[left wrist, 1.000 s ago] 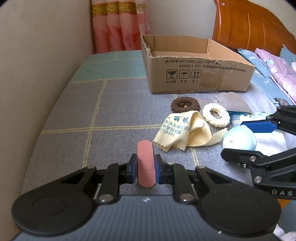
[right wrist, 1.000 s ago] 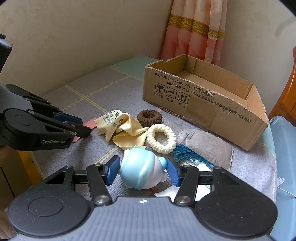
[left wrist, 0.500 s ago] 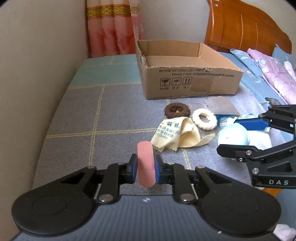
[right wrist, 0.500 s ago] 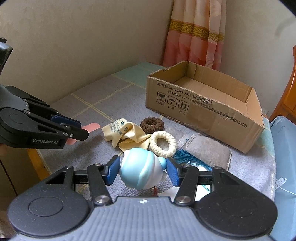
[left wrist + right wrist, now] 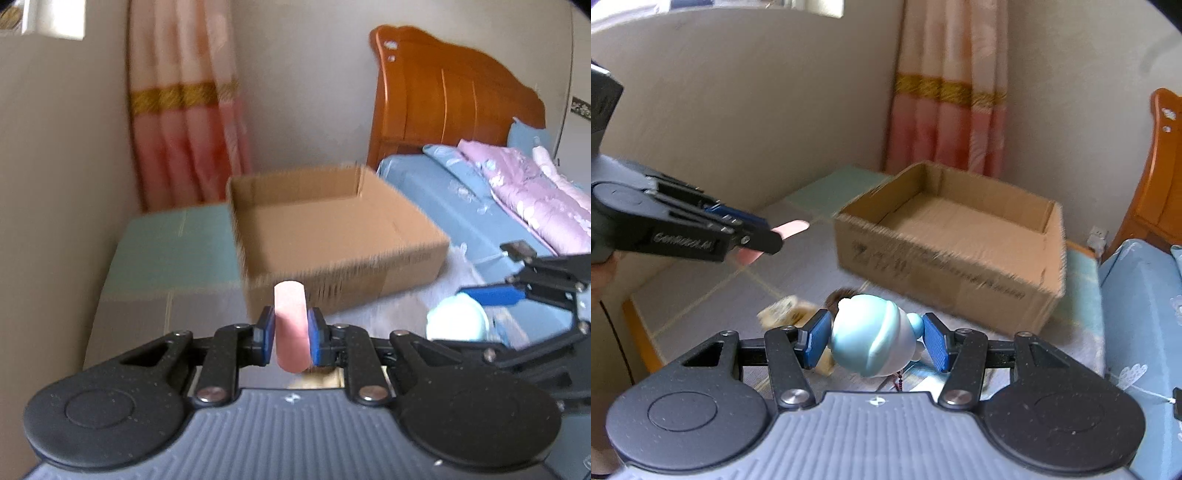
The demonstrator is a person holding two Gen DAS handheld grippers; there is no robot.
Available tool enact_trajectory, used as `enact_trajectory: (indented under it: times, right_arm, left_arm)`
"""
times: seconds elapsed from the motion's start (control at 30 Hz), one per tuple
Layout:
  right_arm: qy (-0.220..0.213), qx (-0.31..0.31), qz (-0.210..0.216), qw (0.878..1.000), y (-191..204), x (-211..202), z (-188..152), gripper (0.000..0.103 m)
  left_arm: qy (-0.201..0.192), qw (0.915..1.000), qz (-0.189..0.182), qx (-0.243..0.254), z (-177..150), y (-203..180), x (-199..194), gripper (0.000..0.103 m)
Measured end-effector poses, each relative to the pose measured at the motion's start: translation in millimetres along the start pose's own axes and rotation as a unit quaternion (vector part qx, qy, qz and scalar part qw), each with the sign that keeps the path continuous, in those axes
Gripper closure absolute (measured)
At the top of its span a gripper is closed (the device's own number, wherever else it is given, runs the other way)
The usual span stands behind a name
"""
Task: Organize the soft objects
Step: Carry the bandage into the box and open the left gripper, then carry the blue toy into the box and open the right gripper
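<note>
Beside the bed, the box (image 5: pixel 332 236) sat open and empty. Both grippers had risen off the mat toward it: the left gripper (image 5: pixel 290 334) clamped on a pink strip (image 5: pixel 290 325), the right gripper (image 5: pixel 873 341) pinching the blue toy (image 5: pixel 868 341). Drop-off likely came next.

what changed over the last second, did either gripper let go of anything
No, neither let go. Both grippers rose off the bedspread toward the cardboard box, which now looks nearer and shows its inside. The left gripper stays shut on the pink strip; the right gripper keeps the pale blue toy between its fingers. The cloth and rings have dropped mostly out of view below.
</note>
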State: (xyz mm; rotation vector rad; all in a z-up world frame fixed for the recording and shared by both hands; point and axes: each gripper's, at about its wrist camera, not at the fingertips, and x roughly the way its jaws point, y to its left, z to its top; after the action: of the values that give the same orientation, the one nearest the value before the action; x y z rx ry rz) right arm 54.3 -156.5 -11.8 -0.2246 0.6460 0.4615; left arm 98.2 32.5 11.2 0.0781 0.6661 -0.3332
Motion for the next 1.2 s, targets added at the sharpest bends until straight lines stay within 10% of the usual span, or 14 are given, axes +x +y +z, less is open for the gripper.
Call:
enact_trajectory:
  times: [0.5,0.57,0.63,0.67,1.2]
  right_arm:
    - [-0.051,0.020,-0.042,0.998,-47.1,-6.2,29.0,0.043]
    - [-0.052,0.021,-0.046,0.997,-51.2,-5.0,30.8,0.043]
    - [-0.051,0.021,-0.049,0.997,-54.4,-3.8,31.6,0.044]
    - [-0.051,0.021,-0.050,0.997,-54.6,-3.2,32.2,0.043]
    - [-0.039,0.034,-0.062,0.997,-65.5,6.1,48.4,0.044]
  left_arm:
    - [0.002,0.9994,0.014,0.032,109.2,-2.9,124.9,0.085]
    - [0.005,0.9993,0.019,0.032,113.6,-1.0,139.8,0.073]
    - [0.010,0.9992,0.028,0.026,113.6,2.8,150.8,0.017]
    - [0.012,0.9989,0.040,0.023,112.3,3.8,153.5,0.009]
    - [-0.009,0.9978,0.046,0.047,52.9,-2.6,32.8,0.003]
